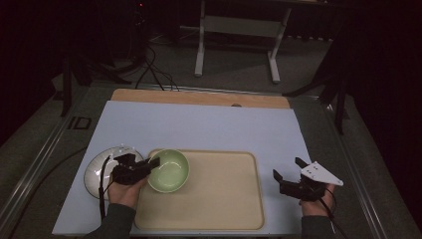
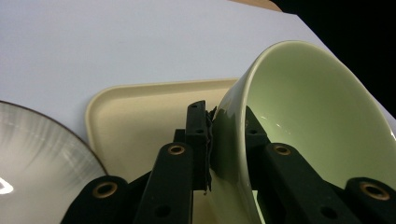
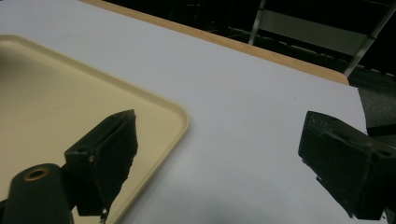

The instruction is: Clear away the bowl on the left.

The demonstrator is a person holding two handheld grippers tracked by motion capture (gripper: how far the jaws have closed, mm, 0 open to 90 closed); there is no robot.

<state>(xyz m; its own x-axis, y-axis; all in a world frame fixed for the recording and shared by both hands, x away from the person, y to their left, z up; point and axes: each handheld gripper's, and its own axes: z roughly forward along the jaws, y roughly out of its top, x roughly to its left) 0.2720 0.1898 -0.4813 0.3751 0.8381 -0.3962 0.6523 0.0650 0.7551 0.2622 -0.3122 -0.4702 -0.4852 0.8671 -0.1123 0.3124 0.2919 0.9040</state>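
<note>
Green bowl [image 1: 169,170] sits on the beige tray's [image 1: 224,199] left corner, its near wall pinched between the left claw's [image 1: 144,166] jaws. Right claw [image 1: 288,173] gapes wide over the desk [image 1: 199,124], right of the tray.

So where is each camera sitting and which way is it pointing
High view: above the person's side, looking forward and down on the tray; both forearms, left tongs and right tongs.
Left gripper view: rides the left tongs, facing the green bowl clamped by its rim.
Right gripper view: rides the open right tongs, facing the table.
All share the tray.
</note>
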